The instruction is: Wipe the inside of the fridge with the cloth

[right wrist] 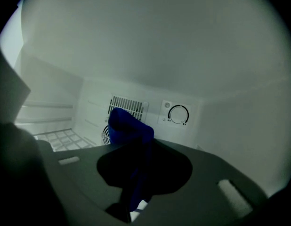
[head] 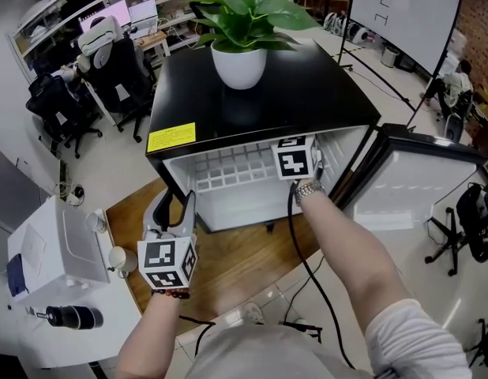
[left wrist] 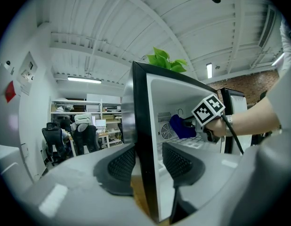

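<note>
My right tool (right wrist: pixel 136 173) is clamped on the blue cloth (right wrist: pixel 129 128), deep inside the fridge (head: pixel 260 85) near the back vent (right wrist: pixel 128 106). My left tool (left wrist: pixel 146 166) is open, astride the fridge's front side edge, not gripping it. Wiping looks partway done; the shelf (right wrist: pixel 60 138) and walls are likely left.

fridge (head: pixel 260 93) front open, door (head: pixel 410 188) swung rt, wall edge (left wrist: pixel 141 140) betw left tool (left wrist: pixel 149 163) jaws
</note>
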`<action>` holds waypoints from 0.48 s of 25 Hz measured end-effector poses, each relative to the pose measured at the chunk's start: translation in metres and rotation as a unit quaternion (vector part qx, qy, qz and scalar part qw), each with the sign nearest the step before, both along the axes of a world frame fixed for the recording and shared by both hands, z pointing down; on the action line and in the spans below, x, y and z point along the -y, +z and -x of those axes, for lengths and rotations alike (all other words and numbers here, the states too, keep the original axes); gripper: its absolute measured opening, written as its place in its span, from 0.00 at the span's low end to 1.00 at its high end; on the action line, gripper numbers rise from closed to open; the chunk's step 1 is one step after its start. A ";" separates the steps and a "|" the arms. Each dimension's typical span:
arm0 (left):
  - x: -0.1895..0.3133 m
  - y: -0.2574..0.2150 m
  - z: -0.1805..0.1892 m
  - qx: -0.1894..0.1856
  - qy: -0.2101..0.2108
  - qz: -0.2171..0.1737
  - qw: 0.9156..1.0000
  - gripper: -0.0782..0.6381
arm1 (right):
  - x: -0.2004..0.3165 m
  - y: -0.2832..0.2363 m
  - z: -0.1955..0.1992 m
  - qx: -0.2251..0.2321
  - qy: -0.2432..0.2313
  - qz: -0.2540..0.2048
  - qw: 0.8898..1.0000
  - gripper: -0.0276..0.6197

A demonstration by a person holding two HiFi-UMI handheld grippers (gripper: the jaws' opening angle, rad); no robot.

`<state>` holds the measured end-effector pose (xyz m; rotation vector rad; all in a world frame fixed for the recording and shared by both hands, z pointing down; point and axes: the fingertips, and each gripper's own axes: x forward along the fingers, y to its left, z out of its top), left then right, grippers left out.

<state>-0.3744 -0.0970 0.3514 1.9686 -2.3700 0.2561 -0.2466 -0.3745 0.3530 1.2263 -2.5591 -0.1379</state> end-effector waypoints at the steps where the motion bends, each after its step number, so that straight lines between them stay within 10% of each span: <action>1: 0.000 0.000 0.000 0.000 0.000 0.000 1.000 0.36 | 0.001 0.000 -0.002 0.000 0.003 0.001 1.000 0.14; 12: 0.000 -0.001 0.000 -0.003 -0.008 0.000 1.000 0.36 | 0.014 0.002 -0.027 -0.008 0.038 0.010 0.999 0.14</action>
